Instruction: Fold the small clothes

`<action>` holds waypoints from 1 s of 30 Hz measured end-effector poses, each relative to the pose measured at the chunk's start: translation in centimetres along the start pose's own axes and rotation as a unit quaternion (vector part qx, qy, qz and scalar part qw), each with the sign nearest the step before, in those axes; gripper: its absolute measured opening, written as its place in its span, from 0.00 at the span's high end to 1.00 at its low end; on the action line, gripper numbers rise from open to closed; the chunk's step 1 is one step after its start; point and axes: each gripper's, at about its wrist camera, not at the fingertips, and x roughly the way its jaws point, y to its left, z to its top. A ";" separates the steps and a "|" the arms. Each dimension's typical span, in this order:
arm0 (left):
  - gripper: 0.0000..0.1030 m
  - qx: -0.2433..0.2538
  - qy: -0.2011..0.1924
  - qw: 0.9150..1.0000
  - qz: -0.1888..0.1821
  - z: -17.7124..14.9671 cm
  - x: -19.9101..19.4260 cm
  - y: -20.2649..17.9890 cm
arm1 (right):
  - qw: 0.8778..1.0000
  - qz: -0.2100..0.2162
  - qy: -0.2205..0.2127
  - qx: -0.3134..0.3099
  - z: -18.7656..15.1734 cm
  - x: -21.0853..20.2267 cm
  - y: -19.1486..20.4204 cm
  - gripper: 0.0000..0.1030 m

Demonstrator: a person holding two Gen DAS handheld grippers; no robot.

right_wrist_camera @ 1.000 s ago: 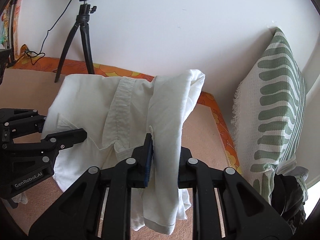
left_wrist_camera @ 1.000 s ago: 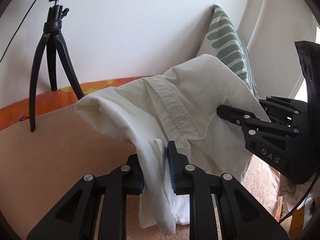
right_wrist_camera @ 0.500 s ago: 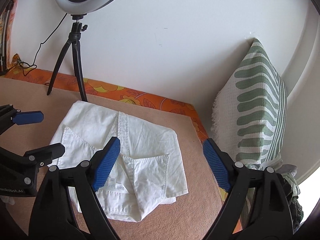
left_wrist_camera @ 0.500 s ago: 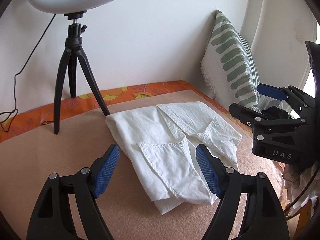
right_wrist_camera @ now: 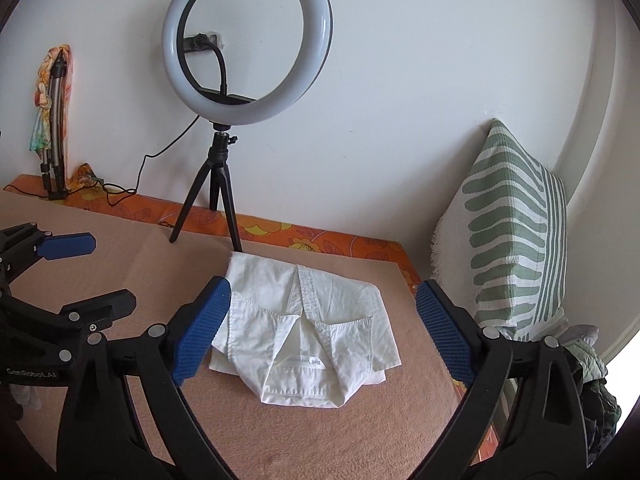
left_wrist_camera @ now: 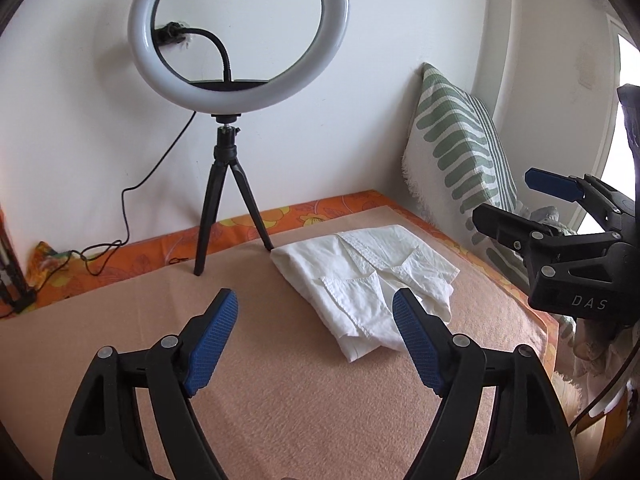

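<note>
My left tongs [left_wrist_camera: 314, 320] and right tongs [right_wrist_camera: 322, 320] are both wide open and hold nothing; the small white cotton shirt [right_wrist_camera: 304, 332] lies folded on the tan blanket [right_wrist_camera: 320, 432], soft, light and floppy, so I would pinch its thick near hem.

white wall [right_wrist_camera: 400, 60], ring light [left_wrist_camera: 238, 36], striped pillow [right_wrist_camera: 516, 224], maybe window right.

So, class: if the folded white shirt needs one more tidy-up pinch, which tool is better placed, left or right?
Probably right. The right tool is open with the folded white shirt framed between its fingers; the left tool is open too but sits off to the shirt's side.
</note>
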 end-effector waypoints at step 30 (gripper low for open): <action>0.20 0.021 -0.014 0.999 0.033 -10.7 -19.7 2.6 | 0.997 0.025 -0.017 0.069 -7.8 -14.6 11.2 0.00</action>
